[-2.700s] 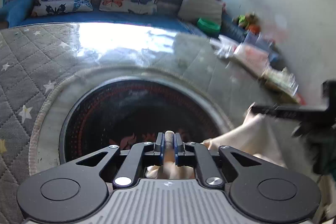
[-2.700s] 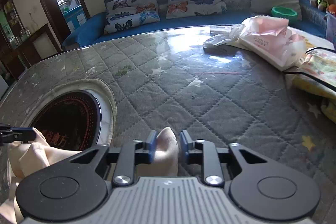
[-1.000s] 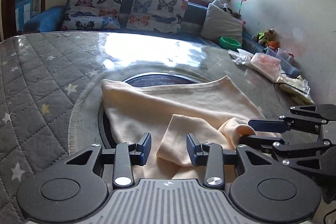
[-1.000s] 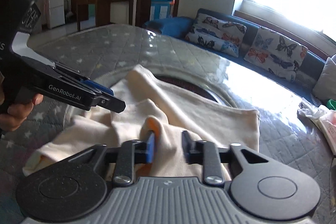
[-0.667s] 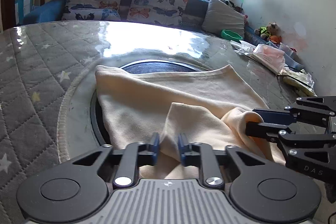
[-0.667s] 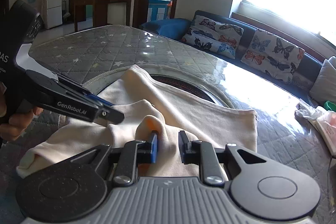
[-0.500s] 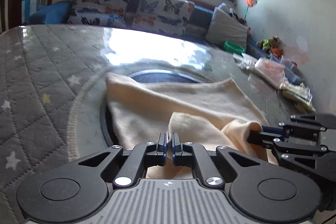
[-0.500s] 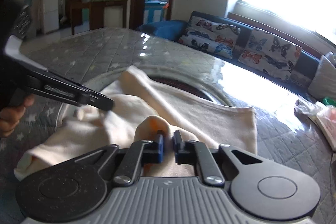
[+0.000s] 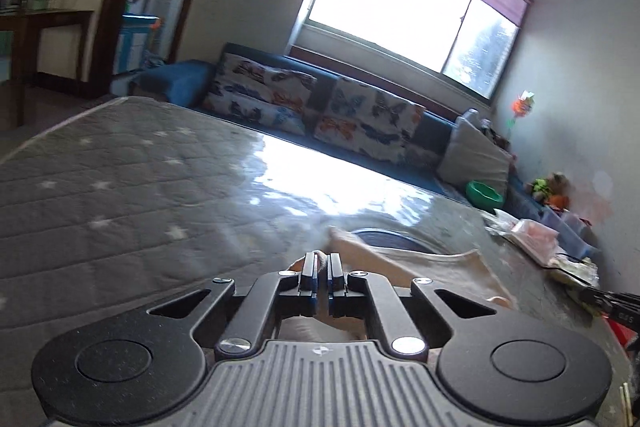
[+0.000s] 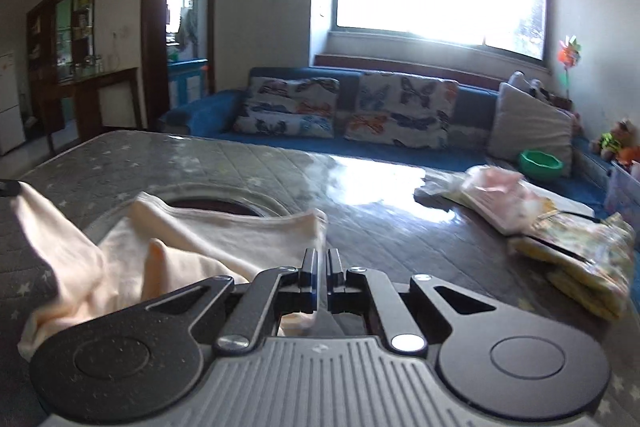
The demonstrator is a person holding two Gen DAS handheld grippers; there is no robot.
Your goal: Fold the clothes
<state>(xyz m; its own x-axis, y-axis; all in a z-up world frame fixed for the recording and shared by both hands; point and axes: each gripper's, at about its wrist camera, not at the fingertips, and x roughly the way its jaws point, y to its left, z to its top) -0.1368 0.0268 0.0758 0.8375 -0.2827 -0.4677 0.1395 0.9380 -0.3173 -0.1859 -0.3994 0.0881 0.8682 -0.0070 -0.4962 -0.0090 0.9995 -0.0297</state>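
Both pairs of fingers are pinched tight on the cream soft cotton garment (image 10: 208, 239): the left gripper (image 9: 322, 265) nips a fold at its near edge, the right gripper (image 10: 322, 261) clamps thin cloth by its right corner. Between them it drapes, lifted, over the grey quilted star-print table cover (image 10: 380, 227) and its dark round inset (image 10: 216, 206), before a blue sofa (image 10: 472, 95)

Two low wrist views toward sofa (image 9: 320, 115)

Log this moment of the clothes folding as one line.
step: lifting garment | left hand-held gripper: shut on cream garment | right hand-held gripper: shut on cream garment | surface: quilted grey table
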